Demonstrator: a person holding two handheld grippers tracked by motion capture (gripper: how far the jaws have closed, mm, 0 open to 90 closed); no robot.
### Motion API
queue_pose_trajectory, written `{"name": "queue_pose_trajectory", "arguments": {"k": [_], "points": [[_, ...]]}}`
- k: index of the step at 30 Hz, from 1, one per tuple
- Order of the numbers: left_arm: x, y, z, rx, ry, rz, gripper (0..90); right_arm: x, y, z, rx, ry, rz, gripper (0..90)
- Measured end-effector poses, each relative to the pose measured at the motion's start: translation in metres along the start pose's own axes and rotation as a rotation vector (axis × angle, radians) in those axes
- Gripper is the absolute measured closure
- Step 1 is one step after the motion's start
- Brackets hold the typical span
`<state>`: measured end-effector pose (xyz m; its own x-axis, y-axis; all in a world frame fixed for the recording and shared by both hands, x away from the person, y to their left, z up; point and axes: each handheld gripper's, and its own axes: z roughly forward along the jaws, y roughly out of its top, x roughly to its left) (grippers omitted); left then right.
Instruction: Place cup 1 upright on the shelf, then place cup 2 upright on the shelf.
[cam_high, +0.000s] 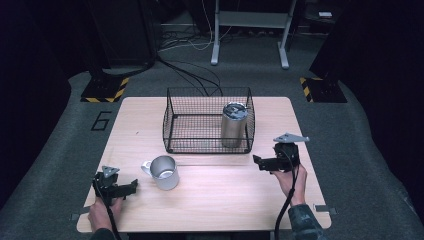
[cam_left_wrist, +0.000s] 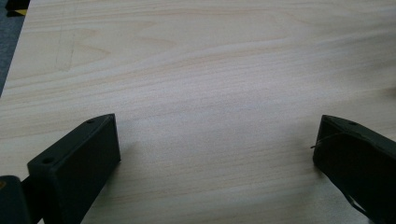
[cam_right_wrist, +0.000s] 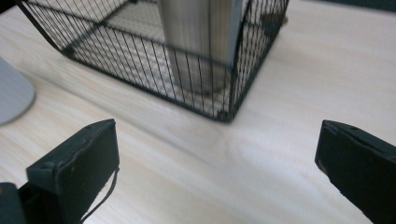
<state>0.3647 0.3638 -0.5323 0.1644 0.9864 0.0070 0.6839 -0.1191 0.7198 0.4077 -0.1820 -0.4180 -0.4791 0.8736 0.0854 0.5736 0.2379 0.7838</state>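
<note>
Two hand-held grippers rest low over a wooden surface (cam_high: 210, 200), each with its jaws spread wide and holding nothing. The left hand-held gripper (cam_high: 131, 187) sits at the near left corner, pointing right toward the mug (cam_high: 164, 172), which stands upright just beside it with its handle turned to the left; its own view looks along bare wood between the parted jaws. The right hand-held gripper (cam_high: 256, 161) hovers at the right, pointing left, just near of the basket (cam_high: 172, 125), whose near right corner fills the top of its view. Inside that wire basket, in the right near corner, a lidded tumbler (cam_high: 234, 125) stands upright. The mug appears to be the piece left outside, so the step in hand is judged to be gripping it for transfer into the basket. For a sound grasp, the left hand-held gripper should travel level toward the mug, straddle either the handle or the wall at the rim, and close only when both pads sit square on metal; a skewed bite on a smooth round wall may let it twist. The lift must clear the basket's top wire, and the free left half of the basket offers room well apart from the tumbler.
</note>
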Motion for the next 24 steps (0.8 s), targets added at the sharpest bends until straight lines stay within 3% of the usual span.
{"name": "queue_pose_trajectory", "arguments": {"k": [9, 12, 15, 19, 24], "points": [[0.0, 0.0, 0.0, 0.001, -0.001, 0.005, 0.5, -0.012, -0.06, 0.017, 0.05, -0.058, 0.066, 0.0], [0.0, 0.0, 0.0, 0.001, -0.001, 0.006, 0.5, -0.016, -0.073, 0.021, 0.061, -0.078, 0.083, 0.0], [0.0, 0.0, 0.0, 0.001, -0.001, 0.005, 0.5, -0.02, -0.084, 0.024, 0.063, -0.111, 0.07, 0.0], [0.0, 0.0, 0.0, 0.001, -0.001, 0.006, 0.5, -0.022, -0.097, 0.026, 0.071, -0.122, 0.094, 0.0], [0.0, 0.0, 0.0, 0.001, 0.0, 0.006, 0.5, -0.024, -0.107, 0.03, 0.069, -0.136, 0.071, 0.0]]}}
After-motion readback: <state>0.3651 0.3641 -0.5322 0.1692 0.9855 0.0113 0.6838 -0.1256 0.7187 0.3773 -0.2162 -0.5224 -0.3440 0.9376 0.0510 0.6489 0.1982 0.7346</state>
